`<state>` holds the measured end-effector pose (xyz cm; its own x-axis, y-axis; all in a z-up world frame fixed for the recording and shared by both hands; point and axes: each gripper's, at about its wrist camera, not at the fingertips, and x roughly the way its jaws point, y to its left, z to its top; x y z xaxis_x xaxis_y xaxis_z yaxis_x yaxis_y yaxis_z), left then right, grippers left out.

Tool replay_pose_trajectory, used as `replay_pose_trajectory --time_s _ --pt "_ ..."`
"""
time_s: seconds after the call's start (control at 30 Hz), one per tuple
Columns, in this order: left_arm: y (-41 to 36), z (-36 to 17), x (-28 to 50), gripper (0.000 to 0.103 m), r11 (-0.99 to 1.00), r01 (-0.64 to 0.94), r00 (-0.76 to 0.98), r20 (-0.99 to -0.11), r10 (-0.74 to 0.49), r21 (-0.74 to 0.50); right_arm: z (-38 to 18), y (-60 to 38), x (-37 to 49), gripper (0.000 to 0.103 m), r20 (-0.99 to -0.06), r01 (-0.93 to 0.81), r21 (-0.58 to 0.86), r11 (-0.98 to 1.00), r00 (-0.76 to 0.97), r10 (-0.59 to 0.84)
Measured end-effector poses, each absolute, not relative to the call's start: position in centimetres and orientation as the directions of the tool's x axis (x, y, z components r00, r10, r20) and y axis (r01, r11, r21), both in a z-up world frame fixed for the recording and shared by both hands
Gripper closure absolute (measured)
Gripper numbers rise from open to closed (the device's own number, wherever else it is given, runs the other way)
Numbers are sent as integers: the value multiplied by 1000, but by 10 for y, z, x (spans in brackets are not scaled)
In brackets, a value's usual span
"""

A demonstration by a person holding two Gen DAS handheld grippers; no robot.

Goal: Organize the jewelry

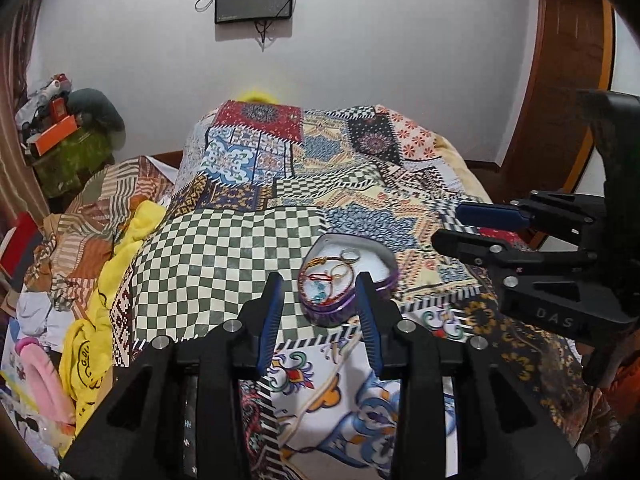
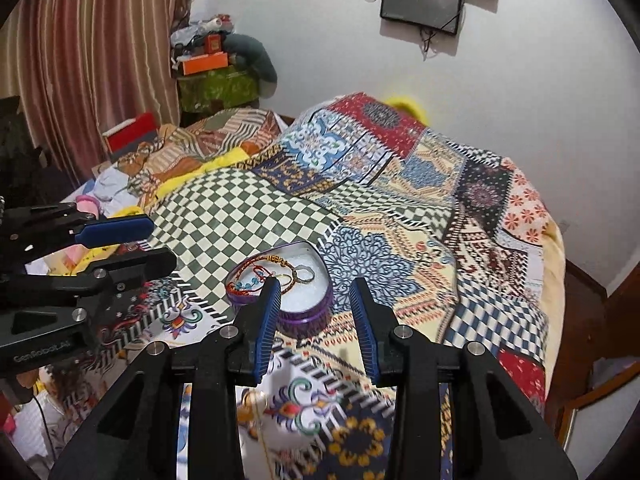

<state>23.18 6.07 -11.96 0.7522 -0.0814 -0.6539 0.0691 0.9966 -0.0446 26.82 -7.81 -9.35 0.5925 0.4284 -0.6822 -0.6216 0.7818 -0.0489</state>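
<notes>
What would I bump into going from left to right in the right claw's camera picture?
Striped curtain → left claw → purple heart-shaped box holding bracelets → patchwork blanket → wooden door frame.

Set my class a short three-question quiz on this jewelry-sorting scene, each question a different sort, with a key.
1. True or false: the purple heart-shaped tin box has its lid on.
2. Multiple choice: the box rests on A) a wooden desk, B) the patchwork quilt, C) a shelf.
3. Fill in: both the left tool and the right tool have their jaws ____.

Key: 1 false, it is open, showing silver rings and a red cord bracelet. 2 B. 3 open.
</notes>
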Motion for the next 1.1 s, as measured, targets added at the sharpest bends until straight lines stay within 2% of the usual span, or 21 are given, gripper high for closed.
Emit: replay_pose_trajectory --time_s 0.3,0.53,0.8,1.1 --pt "34 -95 204 67 993 113 778 -620 -106 -28 -68 -119 236 70 -627 -577 5 816 634 453" --pt "18 -101 190 63 990 132 764 -633 -128 -41 -69 -144 221 70 -620 -534 34 845 652 437" --pt "11 -132 189 63 988 132 709 -689 -147 -75 -100 -164 220 70 -676 -497 43 866 624 392" --pt "7 -175 190 63 989 125 629 -764 -145 -85 -146 -160 224 70 -750 -512 120 851 514 415"
